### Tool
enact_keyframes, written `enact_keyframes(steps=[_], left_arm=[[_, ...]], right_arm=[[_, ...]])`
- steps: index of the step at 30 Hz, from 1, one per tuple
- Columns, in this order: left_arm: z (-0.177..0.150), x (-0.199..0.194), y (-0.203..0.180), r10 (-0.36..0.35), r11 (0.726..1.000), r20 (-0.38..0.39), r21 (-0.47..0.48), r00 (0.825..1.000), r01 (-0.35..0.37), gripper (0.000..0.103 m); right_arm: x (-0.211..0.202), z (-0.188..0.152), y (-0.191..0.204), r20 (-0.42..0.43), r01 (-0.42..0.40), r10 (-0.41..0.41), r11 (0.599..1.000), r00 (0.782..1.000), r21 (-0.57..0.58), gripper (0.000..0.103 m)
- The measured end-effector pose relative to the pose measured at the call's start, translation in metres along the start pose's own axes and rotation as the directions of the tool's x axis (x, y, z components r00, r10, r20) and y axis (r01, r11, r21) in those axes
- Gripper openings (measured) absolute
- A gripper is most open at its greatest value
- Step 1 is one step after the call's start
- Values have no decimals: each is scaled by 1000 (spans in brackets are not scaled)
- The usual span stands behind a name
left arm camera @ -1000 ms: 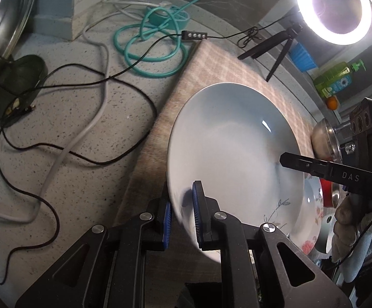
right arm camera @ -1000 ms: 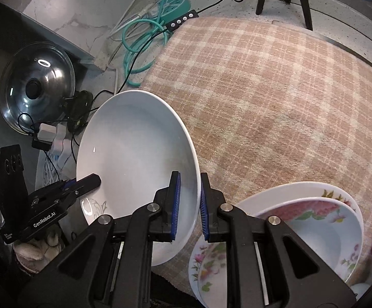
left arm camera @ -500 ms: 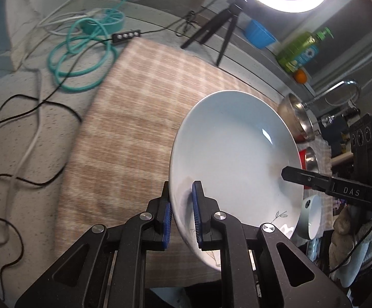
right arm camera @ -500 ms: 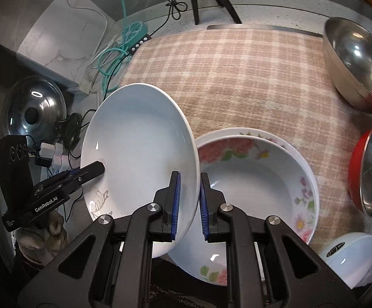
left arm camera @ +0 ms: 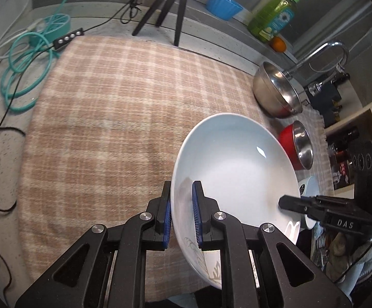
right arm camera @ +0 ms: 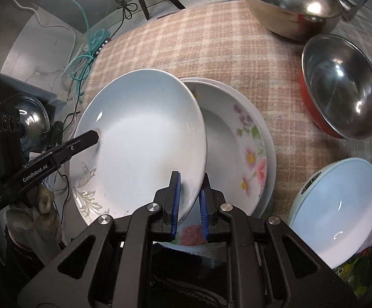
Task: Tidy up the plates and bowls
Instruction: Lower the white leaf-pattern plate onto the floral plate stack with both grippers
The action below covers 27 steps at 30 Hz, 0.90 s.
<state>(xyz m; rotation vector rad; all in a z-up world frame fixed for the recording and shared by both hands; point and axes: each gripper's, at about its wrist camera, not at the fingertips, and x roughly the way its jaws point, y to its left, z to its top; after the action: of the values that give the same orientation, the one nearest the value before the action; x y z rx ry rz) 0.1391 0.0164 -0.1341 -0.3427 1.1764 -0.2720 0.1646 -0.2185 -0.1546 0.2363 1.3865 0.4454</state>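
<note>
Left claw: the left gripper (left arm camera: 181,214) is clamped on the white plate (left arm camera: 234,169), blue pads either side of the rim at about 7 o'clock of the plate in the left wrist view.
Right claw: the right gripper (right arm camera: 189,205) is pinched tight on the same plate's opposite rim, at about 5 o'clock of the plate in the right wrist view; its tip also shows in the left view at 4 o'clock of the plate.
Plate position: held off the checked cloth (left arm camera: 114,107), tilted, overlapping the left part of the floral plates (right arm camera: 247,154) that lie on the cloth.
Neighbours: from the floral stack, the red-sided steel bowl (right arm camera: 342,87) sits at 2 o'clock, the large steel bowl (right arm camera: 288,2) at 1 o'clock, the pale blue bowl (right arm camera: 337,210) at 4 o'clock; all apart from the held plate.
Handling: judged stiff, glazed and slippery, breakable, and fairly heavy for a rim pinch. The pads cover only a narrow strip of rim, so the tilted plate could pivot or slide if either claw eases.
Where to hold: the two opposite rim points already taken look right, since they share the weight and stop rotation.
Likely step: lowering the plate onto the floral stack, level and centred, as glaze on glaze chips easily.
Risk: a one-sided release would tip the plate.
</note>
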Motion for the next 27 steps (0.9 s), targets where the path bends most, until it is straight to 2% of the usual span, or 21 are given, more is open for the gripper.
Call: enact_keyframes(steps=[6, 18, 27], left_arm=[[7, 14, -15, 1, 999, -26, 53, 1000, 1, 13], [9, 30, -32, 22, 991, -58, 131, 998, -14, 13], [2, 33, -46, 114, 966, -48, 238, 992, -100, 16]], right_arm=[[2, -14, -14, 3, 14, -14, 999, 1000, 47, 15], [0, -20, -29, 17, 51, -53, 995, 998, 80, 15], [-1, -21, -28, 16, 65, -67, 995, 998, 82, 15]])
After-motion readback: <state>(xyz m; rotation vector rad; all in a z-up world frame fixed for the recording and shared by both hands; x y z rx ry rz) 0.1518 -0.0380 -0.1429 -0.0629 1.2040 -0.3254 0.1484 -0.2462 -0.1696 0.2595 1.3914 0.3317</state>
